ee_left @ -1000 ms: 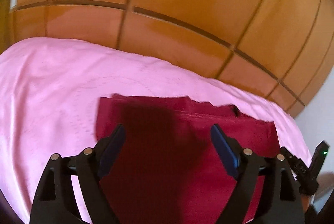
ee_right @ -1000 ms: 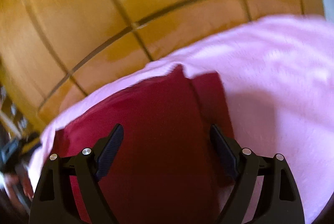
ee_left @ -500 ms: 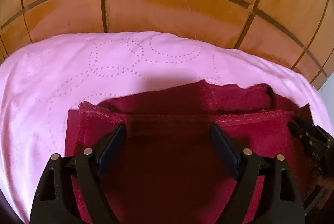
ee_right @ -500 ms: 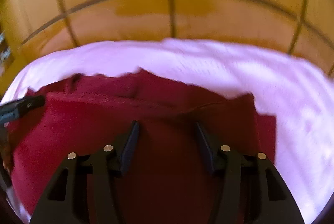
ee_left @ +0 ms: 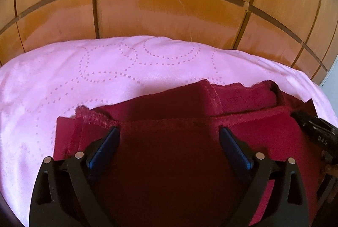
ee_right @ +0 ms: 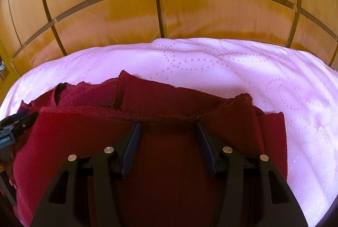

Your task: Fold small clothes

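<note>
the left gripper (ee_left: 169, 131) fills the bottom of the left wrist view, its jaws wide apart and opening, with the folded edge of the dark red garment (ee_left: 173, 163) lying between them but neither blue pad pressing on it. the garment covers the lower middle and lower right of the frame, a frayed corner sticking up at the left of centre and looser layers bunched toward the upper right. it rests on a pink dotted cover (ee_left: 105, 70) that spans the middle band. the wooden panelled surface (ee_left: 169, 11) takes the whole top. the right gripper (ee_left: 316, 134) juts in at the right edge, over the cloth.

in the right wrist view, the right gripper (ee_right: 168, 125) sits at bottom centre, jaws about half spread, tips at the garment's (ee_right: 84, 131) hemmed fold; whether they pinch it i cannot tell. the cloth fills the lower left and centre, the pink cover (ee_right: 274, 89) the right and middle, the wood panels (ee_right: 169, 5) the top. the left gripper (ee_right: 14, 123) pokes in at the left edge.
</note>
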`<state>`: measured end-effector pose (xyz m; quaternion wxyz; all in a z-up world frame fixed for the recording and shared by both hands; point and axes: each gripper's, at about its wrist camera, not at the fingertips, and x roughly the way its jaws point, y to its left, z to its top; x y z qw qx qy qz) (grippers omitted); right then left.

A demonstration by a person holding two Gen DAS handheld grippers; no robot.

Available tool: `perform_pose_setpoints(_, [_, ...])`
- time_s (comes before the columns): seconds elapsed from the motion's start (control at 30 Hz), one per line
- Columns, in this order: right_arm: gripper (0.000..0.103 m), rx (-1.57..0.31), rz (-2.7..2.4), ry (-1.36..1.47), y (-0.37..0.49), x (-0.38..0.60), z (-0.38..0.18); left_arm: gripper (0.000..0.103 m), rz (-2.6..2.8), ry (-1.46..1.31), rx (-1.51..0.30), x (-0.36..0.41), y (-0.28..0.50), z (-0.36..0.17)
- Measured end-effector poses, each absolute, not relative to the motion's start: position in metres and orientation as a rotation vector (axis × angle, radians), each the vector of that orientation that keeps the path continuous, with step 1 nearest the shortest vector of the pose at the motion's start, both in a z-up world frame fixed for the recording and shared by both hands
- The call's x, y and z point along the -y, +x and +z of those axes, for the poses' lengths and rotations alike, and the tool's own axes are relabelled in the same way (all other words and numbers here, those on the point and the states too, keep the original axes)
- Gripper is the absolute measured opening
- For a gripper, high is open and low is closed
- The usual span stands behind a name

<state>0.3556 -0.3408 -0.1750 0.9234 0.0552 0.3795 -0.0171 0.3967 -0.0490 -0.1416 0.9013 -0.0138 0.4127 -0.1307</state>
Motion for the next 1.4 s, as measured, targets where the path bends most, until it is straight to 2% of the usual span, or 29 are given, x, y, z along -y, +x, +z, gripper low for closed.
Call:
perform_pose_setpoints(0.37, [0.053, -0.773, -0.036, 0.104, 0.355, 0.340, -0.174, 0.096, -0.284, 0.002, -0.789, 0.038, 0.319, -0.126])
perform_pose_setpoints(0.6, [0.054, -0.737, -0.028, 0.111, 0.348, 0.343, -0.171, 0.100, -0.265, 0.019, -0.854, 0.040, 0.334, -0.146])
perform_pose_setpoints(0.67, [0.059, -0.719, -0.025, 0.122, 0.344, 0.345, -0.168, 0.100, -0.276, 0.007, -0.855, 0.039, 0.335, -0.147])
perform_pose_setpoints(0.77, [0.078, -0.655, -0.009, 0.148, 0.328, 0.348, -0.158, 0.100, -0.301, -0.035, -0.851, 0.033, 0.335, -0.148])
perform_pose_setpoints(0.8, [0.081, -0.628, 0.005, 0.167, 0.322, 0.351, -0.154, 0.101, -0.305, -0.041, -0.849, 0.032, 0.335, -0.148])
perform_pose_setpoints(0.9, [0.081, -0.563, 0.007, 0.267, 0.288, 0.367, -0.144, 0.101, -0.313, -0.051, -0.843, 0.030, 0.333, -0.145])
perform_pose_setpoints(1.03, [0.081, -0.583, -0.035, 0.399, 0.238, 0.391, -0.149, 0.100, -0.317, -0.064, -0.811, 0.027, 0.318, -0.132])
perform_pose_setpoints(1.23, [0.081, -0.585, -0.090, 0.606, 0.163, 0.425, -0.165, 0.100, -0.401, -0.254, -0.696, 0.017, 0.268, -0.107])
perform_pose_setpoints(1.3, [0.081, -0.598, -0.088, 0.677, 0.147, 0.434, -0.173, 0.096, -0.427, -0.259, -0.682, 0.019, 0.253, -0.107])
perform_pose_setpoints(1.37, [0.081, -0.621, -0.076, 0.727, 0.137, 0.436, -0.181, 0.084, -0.453, -0.236, -0.676, 0.026, 0.239, -0.108])
perform_pose_setpoints(1.4, [0.081, -0.631, -0.070, 0.745, 0.133, 0.435, -0.184, 0.083, -0.457, -0.220, -0.677, 0.029, 0.233, -0.110])
